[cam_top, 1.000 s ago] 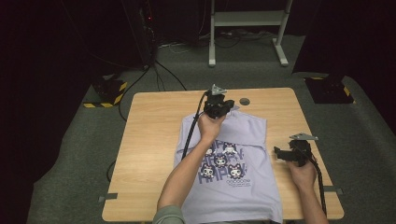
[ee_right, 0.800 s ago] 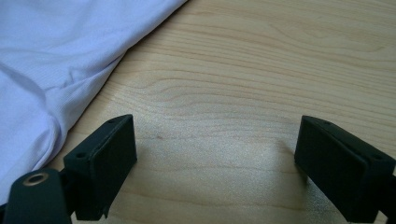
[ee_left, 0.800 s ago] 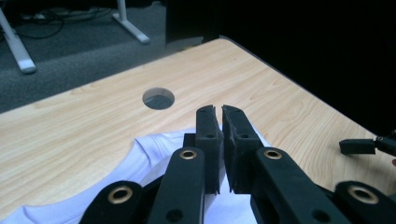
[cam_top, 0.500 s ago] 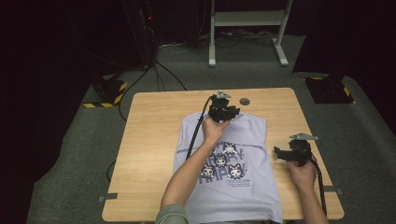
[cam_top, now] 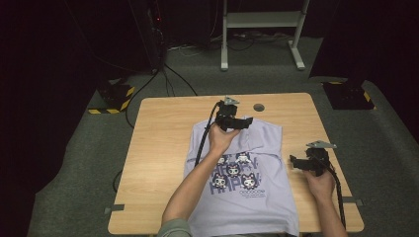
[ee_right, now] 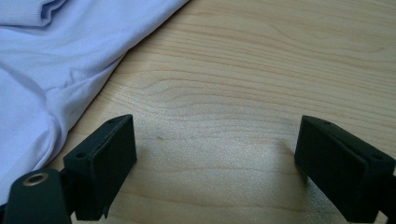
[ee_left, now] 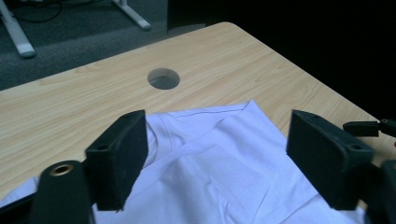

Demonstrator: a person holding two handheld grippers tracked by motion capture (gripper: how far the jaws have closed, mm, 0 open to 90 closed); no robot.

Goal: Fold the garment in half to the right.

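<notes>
Moved further toward the collar of the lilac printed T-shirt (cam_top: 242, 173) spread on the counter (cam_top: 163, 148), left hand-held gripper (ee_left: 217, 161) wide open and empty like the right hand-held gripper (ee_right: 217, 172) beside the hem; risk of pinching several layers.

The T-shirt (cam_top: 242, 182) runs off the high view's bottom edge at the near side of the table (cam_top: 163, 148), its hem cut away. The left forearm (cam_top: 190, 190) covers part of its print; the lettering is too small to read.
</notes>
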